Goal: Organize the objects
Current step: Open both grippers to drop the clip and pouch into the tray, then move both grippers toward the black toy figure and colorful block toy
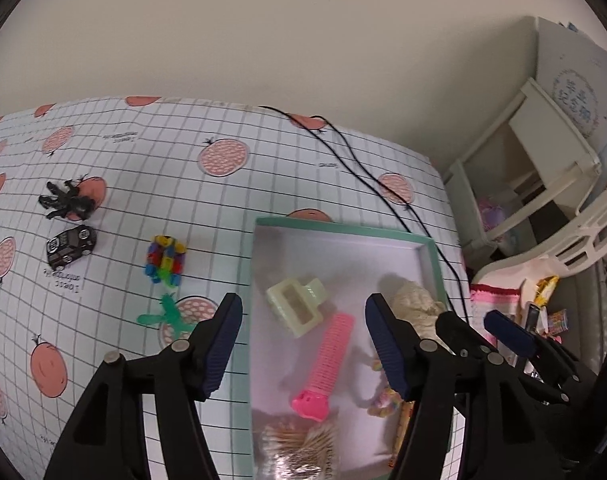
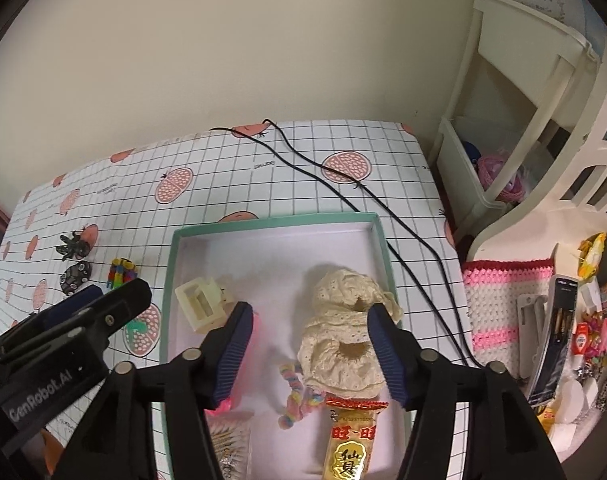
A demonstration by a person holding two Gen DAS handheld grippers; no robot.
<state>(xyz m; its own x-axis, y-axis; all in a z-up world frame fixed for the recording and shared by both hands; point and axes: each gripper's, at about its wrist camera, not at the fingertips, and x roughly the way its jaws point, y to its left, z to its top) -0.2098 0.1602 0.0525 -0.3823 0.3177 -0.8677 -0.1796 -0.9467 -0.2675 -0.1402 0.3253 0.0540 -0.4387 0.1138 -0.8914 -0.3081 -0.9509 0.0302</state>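
Tray [image 1: 434, 264]: pink comb [image 1: 330, 356] fully shown in left view only, snack packet [image 2: 353, 440] in right view only; both grippers [image 1: 303, 344] [image 2: 309, 354] spread, empty.

Glossy plastic hair roller [image 1: 327, 364], lacy cloth scrunchies [image 2: 343, 332], ribbed rubbery tongs [image 1: 303, 344].

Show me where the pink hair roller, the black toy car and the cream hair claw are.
pink hair roller [image 1: 330, 354]: left wrist view, mid ribbed barrel.
black toy car [image 1: 70, 245]: left wrist view, roof.
cream hair claw [image 2: 201, 305]: right wrist view, body.
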